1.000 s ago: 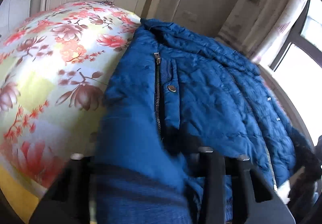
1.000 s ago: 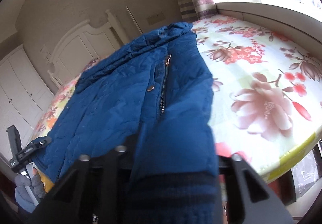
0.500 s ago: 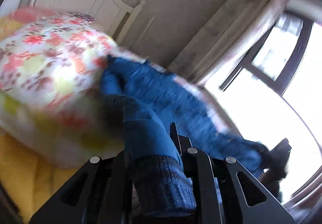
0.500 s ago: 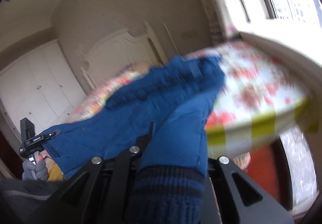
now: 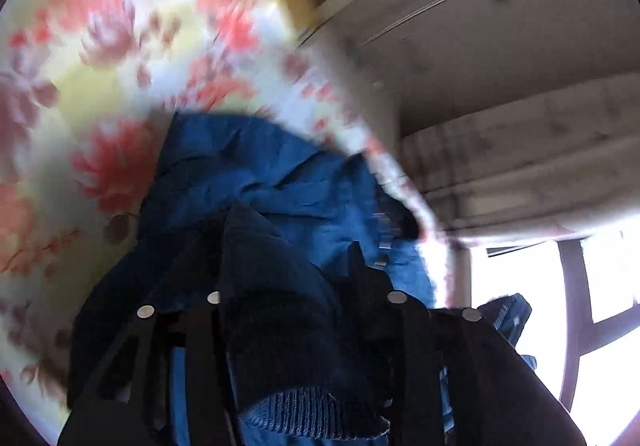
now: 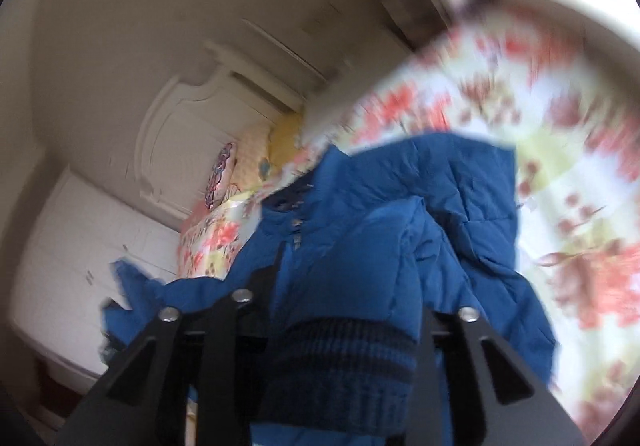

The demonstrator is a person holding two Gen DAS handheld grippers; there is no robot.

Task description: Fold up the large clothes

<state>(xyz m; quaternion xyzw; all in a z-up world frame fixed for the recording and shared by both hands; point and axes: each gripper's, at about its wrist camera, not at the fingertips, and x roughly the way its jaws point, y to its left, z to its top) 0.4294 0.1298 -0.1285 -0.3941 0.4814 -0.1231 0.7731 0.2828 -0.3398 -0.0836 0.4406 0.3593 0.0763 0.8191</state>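
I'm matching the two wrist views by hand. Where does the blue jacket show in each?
Left wrist: blue jacket at centre and lower centre, its cuff in the left gripper.
Right wrist: centre to lower right, cuff in the right gripper.
Shared landmark: the floral bedspread beneath it.

A bed (image 6: 568, 181) with a floral sheet carries 1 blue quilted jacket (image 6: 452, 181). Pillows (image 6: 240, 169) sit by the white headboard (image 6: 180, 133).
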